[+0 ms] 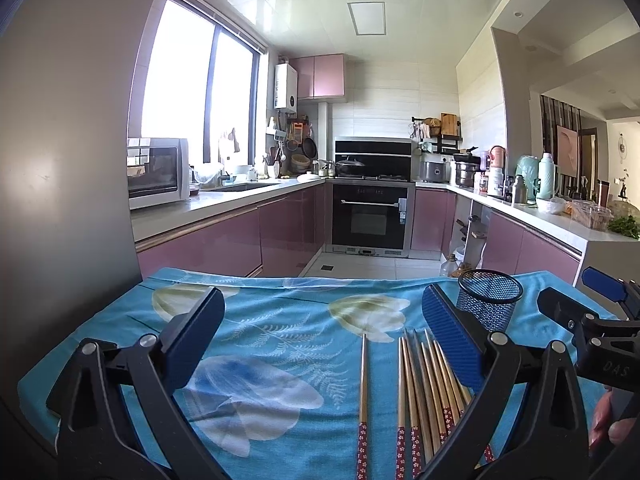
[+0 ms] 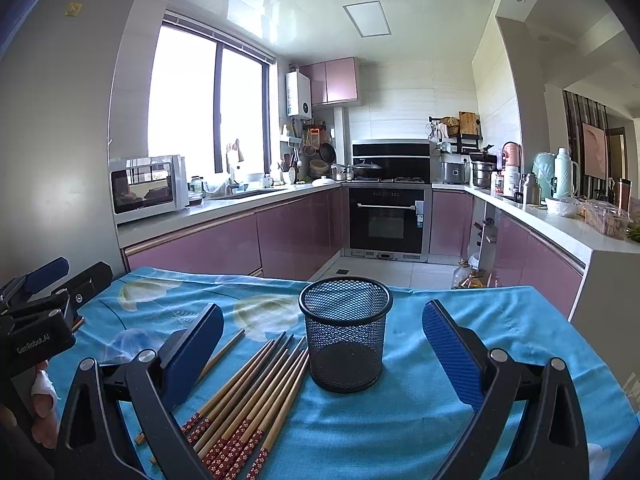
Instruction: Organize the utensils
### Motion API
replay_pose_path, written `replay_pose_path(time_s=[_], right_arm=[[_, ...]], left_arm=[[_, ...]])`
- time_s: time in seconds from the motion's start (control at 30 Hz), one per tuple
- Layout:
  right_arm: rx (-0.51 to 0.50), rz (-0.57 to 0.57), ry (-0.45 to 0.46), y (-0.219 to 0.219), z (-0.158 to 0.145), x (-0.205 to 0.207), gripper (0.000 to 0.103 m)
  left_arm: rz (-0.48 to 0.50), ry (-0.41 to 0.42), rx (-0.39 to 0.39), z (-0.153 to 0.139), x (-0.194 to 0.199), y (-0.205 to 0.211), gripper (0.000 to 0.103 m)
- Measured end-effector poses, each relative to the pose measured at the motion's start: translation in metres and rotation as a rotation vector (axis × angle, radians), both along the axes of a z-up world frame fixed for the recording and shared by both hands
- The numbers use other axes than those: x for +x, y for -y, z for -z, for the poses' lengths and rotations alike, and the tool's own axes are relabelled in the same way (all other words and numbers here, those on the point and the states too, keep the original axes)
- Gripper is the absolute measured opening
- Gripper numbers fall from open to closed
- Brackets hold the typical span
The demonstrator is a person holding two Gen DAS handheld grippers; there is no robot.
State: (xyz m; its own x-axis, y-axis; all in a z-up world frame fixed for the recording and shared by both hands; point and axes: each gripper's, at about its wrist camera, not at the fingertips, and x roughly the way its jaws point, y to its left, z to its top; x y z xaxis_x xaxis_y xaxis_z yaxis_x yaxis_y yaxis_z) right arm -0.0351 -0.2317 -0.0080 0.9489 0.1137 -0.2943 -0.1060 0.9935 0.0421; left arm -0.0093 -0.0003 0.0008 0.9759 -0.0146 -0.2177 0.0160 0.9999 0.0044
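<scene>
Both grippers hover over the surface, which wears a blue cloth printed with pale flowers.

The left gripper has its fingers wide apart and holds nothing. One chopstick lies alone between the fingers, nearer the right one, pointing away along the cloth. A bundle of chopsticks lies just beside it, reaching up to and partly under the right finger; their red patterned ends sit nearest the camera. Beyond the tip of the right finger stands the cup, a black mesh holder, upright. The right gripper shows at the far right edge of this view, with part of a hand below it.

The right gripper also has its fingers wide apart and empty. The cup stands between the fingers, roughly midway, touching neither. Nothing shows inside it, through the mesh or over the rim. The chopsticks fan out between the left finger and the cup, the tips of the nearest ones close to the cup's base; whether they touch it cannot be told. The lone chopstick passes behind the left finger. The left gripper sits outside that finger at the frame's edge, with a hand under it.
</scene>
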Motion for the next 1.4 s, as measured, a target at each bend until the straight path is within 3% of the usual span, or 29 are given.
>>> replay_pose_path(time_s=[1.4], right_arm=[[0.015,0.007,-0.012,0.009,0.004,0.002,0.096]], left_arm=[[0.027,0.001,0.006,0.014,0.004,0.006,0.097]])
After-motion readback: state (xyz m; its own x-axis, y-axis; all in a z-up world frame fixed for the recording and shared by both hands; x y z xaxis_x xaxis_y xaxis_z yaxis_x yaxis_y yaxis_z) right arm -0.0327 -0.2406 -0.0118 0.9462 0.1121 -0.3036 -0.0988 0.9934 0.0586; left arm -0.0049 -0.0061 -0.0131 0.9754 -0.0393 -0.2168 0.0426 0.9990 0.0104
